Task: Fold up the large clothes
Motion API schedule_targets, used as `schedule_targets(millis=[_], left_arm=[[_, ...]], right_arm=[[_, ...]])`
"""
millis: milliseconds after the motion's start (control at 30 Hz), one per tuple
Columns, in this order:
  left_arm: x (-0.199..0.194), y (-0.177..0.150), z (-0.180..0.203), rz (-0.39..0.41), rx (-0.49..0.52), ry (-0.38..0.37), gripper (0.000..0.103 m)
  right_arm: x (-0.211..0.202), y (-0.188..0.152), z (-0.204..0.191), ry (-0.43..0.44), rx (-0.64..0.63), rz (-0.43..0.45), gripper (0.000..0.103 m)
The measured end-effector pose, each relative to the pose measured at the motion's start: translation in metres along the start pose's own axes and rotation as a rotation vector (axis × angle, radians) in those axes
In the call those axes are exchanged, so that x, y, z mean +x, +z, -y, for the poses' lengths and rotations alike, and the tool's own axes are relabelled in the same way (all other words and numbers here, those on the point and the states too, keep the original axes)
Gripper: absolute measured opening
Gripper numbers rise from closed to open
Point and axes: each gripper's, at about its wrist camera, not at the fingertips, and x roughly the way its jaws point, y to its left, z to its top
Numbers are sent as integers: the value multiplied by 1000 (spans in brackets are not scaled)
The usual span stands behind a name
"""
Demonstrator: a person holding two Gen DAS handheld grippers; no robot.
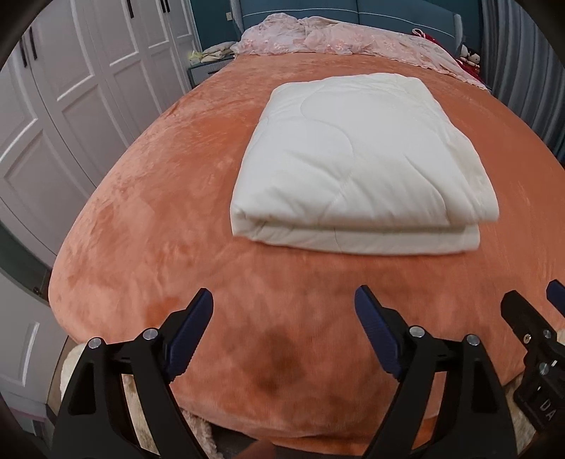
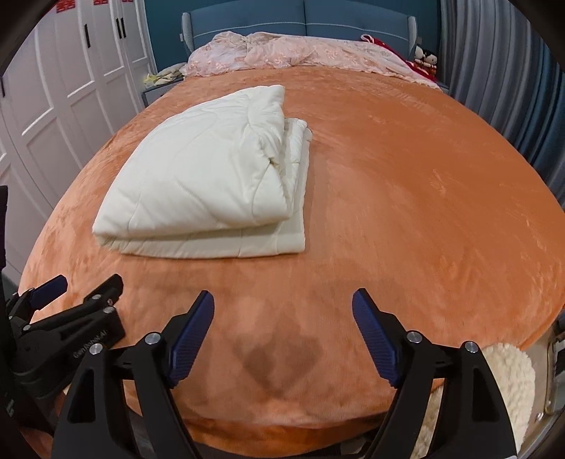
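Observation:
A white quilted comforter [image 1: 356, 166] lies folded in a thick rectangle on the orange bed cover [image 1: 159, 219]. In the right wrist view the comforter [image 2: 204, 176] sits left of centre, its layered edges facing right. My left gripper [image 1: 284, 317] is open and empty, held above the foot of the bed, well short of the comforter. My right gripper [image 2: 282, 317] is open and empty too, beside the left one. The right gripper's tip shows at the right edge of the left wrist view [image 1: 529, 310]. The left gripper shows at the lower left of the right wrist view [image 2: 77, 293].
White wardrobe doors [image 1: 70, 106] line the left side. A pink floral blanket [image 2: 300, 53] is bunched at the blue headboard [image 2: 300, 17]. Grey curtains [image 2: 494, 88] hang on the right. A fluffy cream rug [image 2: 512, 381] lies by the bed's foot.

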Motion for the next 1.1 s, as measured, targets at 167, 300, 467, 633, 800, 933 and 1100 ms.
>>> schedule_targets(millis=[167, 300, 467, 633, 800, 933, 1100], left_arm=[[-7, -17, 4, 27, 14, 27, 81], [-7, -27, 3, 35, 10, 26, 81], [-6, -36, 1, 35, 0, 10, 81], [-7, -40, 0, 46, -5, 15, 81], [-11, -45, 1, 67, 0, 32, 80], [-14, -47, 1, 81, 1, 32, 80], [-17, -48, 2, 90, 5, 34, 80]], right_arm=[[-6, -17, -7, -14, -30, 28, 80], [-9, -29, -12, -15, -53, 37, 80], [-10, -38, -17, -24, -65, 53, 81], [-11, -40, -16, -20, -62, 53, 81], [-10, -45, -17, -22, -59, 60, 81], [-13, -47, -18, -28, -57, 71, 81], [-15, -48, -19, -31, -53, 77, 81]])
